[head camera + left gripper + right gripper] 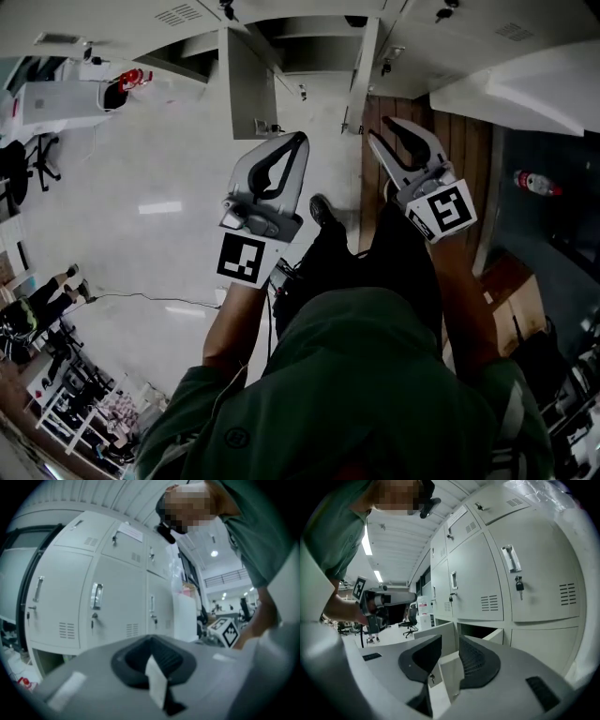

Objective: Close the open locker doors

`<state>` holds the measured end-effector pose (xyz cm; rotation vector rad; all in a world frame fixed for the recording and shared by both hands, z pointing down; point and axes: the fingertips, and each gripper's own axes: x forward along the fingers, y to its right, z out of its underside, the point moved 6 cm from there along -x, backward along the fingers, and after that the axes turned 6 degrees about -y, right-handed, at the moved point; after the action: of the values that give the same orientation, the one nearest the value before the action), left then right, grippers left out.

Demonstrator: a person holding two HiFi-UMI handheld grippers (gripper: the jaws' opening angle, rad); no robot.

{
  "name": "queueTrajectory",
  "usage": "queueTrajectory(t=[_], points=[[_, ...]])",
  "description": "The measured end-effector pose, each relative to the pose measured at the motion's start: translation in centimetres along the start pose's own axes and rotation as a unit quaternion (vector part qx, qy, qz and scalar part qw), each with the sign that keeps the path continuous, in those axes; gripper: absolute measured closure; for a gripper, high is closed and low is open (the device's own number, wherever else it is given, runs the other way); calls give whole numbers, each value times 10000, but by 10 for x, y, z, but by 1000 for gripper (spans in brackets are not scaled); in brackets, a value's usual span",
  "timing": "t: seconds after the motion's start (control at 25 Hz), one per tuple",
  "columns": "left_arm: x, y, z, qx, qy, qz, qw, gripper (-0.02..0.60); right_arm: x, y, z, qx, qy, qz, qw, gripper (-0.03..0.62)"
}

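Locker doors (246, 89) ajar, right gripper (380, 128) parted, left gripper (298, 139) seemingly closed

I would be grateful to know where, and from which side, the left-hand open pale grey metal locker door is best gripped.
Probably its free vertical edge, near the key lock. The left-hand open pale grey metal locker door stands swung out toward the person, a thin sheet, so coming from the front lets the jaws straddle that edge and swing it shut.
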<state>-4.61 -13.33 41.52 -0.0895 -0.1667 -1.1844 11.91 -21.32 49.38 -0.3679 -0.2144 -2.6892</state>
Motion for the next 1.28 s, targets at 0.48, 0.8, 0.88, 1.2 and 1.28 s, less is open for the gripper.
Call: queueTrajectory(t=[0.48, 0.8, 0.88, 1.2, 1.28], points=[[-18, -44, 12, -81, 160, 11, 9998, 581, 57, -21, 40, 62, -689, -28, 9976, 482], [-48, -80, 15, -160, 243, -219, 9993, 581, 98, -37, 37, -25, -900, -53, 9959, 482], [-56, -91, 13, -169, 247, -265, 9992, 581, 111, -37, 34, -71, -917, -16, 9958, 482], [-78, -122, 2, -12, 314, -592, 9978, 581, 166, -33, 17, -166, -826, 32, 9964, 482], [-79, -126, -1, 1, 307, -692, 9971, 581, 180, -28, 13, -174, -813, 17, 9965, 482]])
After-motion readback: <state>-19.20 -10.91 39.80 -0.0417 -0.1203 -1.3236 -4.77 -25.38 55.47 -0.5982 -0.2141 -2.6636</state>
